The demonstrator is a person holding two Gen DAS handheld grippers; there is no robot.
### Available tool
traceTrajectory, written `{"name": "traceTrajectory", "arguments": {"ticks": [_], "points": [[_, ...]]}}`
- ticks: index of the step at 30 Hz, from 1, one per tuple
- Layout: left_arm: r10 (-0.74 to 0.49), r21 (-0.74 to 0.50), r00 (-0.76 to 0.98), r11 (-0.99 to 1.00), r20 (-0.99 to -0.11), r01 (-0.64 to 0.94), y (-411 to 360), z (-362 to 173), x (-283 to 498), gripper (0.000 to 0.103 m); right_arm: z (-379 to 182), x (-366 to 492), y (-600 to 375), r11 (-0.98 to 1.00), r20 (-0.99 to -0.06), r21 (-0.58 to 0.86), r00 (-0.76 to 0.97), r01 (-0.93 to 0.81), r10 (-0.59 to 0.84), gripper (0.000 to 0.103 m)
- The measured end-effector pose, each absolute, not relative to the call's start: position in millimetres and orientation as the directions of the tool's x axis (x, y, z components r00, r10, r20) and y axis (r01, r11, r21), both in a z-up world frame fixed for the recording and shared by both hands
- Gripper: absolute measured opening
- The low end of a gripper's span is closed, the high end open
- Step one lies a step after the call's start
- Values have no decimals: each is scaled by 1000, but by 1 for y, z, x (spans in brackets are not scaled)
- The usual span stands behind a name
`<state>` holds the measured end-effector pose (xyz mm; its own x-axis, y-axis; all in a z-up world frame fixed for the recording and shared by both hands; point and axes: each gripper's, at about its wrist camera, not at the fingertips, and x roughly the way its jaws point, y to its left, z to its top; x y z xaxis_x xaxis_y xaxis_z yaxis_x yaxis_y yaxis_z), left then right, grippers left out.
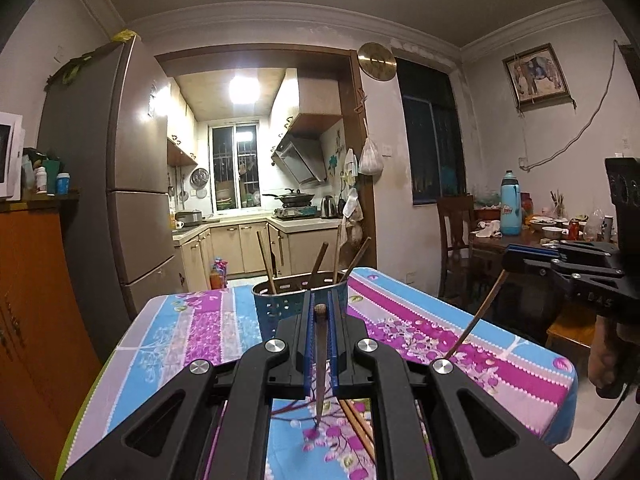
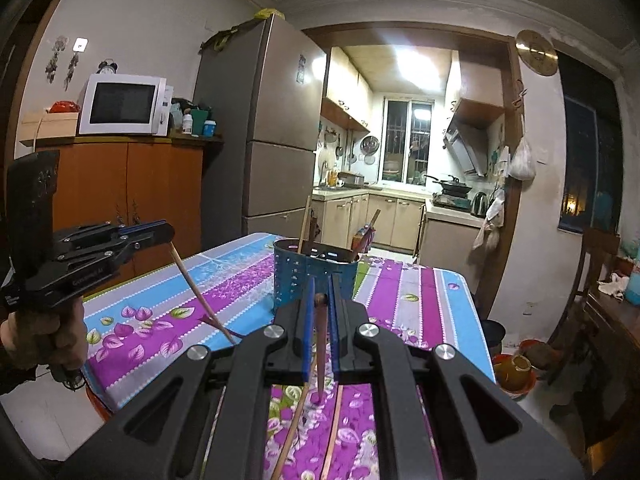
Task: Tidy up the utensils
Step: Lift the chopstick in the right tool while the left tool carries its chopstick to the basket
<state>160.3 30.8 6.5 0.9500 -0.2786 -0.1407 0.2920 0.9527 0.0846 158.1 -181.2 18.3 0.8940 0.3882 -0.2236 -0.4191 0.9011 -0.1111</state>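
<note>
Left hand-held gripper (image 1: 320, 312) pinching one chopstick (image 1: 320, 364), tip hanging down above desk (image 1: 192, 336). Right hand-held gripper (image 2: 319, 300) pinching second chopstick (image 2: 321, 344) likewise. Blue perforated holder (image 1: 276, 308) with more chopsticks upright on desk, just ahead.

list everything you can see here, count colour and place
utensil holder: one, blue perforated, mid table, several chopsticks standing in it
held chopsticks: two, brown, one clamped in each gripper, hanging tip down
loose chopsticks: at least two, brown, flat on the cloth under the grippers
tablecloth: one, purple, blue and white floral
fridge: one, grey-brown, left of kitchen doorway
microwave: one, white, on orange cabinet
thermos: one, blue, on far dining table
left gripper: black, blue pads, shut
right gripper: black, blue pads, shut
</note>
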Motion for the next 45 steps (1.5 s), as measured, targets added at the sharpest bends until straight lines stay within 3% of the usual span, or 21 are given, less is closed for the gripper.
{"name": "traceTrajectory", "arguments": {"ticks": [19, 45], "points": [[-265, 54, 950, 959, -163, 277, 42, 46, 195, 8, 64, 201, -181, 892, -258, -55, 869, -449, 422, 5], [-219, 37, 971, 974, -92, 223, 41, 208, 281, 8, 225, 301, -172, 895, -166, -25, 885, -444, 435, 5]]}}
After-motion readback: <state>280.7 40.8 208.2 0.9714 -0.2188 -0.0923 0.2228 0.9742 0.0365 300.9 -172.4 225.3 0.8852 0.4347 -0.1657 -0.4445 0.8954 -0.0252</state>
